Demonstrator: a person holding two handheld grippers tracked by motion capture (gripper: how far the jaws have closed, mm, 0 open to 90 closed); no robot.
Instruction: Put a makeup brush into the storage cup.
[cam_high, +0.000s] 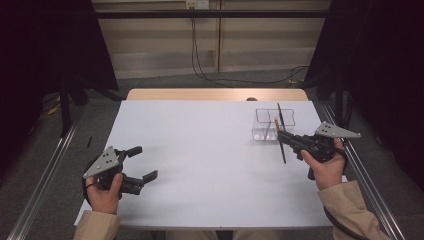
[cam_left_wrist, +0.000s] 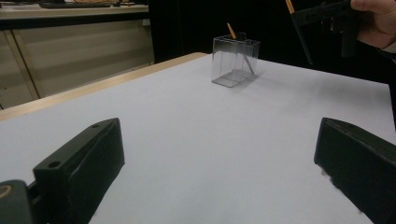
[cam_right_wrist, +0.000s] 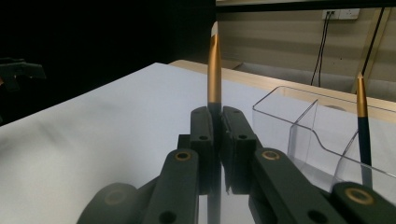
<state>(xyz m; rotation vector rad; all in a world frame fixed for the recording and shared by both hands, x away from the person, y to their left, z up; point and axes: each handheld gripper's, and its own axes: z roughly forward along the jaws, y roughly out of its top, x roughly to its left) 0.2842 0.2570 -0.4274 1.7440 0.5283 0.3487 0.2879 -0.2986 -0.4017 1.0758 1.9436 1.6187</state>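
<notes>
My right gripper (cam_high: 281, 135) (cam_right_wrist: 218, 116) is shut on a thin dark stick with a gold end (cam_high: 283, 153) (cam_right_wrist: 214, 65), holding it upright and slightly tilted just in front of a clear plastic box (cam_high: 264, 110) (cam_right_wrist: 308, 140) with compartments at the table's far right. A second stick of the same kind (cam_high: 275, 124) (cam_right_wrist: 363, 121) (cam_left_wrist: 231, 30) leans inside the box (cam_left_wrist: 233, 60). My left gripper (cam_high: 145, 162) (cam_left_wrist: 219, 135) stands open and empty near the front left of the table. The left gripper view also catches the right gripper (cam_left_wrist: 327, 14) with its stick (cam_left_wrist: 299, 32).
The white table top (cam_high: 200, 150) has a wooden strip (cam_high: 215, 94) along its far edge. Metal rails (cam_high: 45, 170) run along both sides. Cables (cam_high: 240, 80) lie on the floor behind the table.
</notes>
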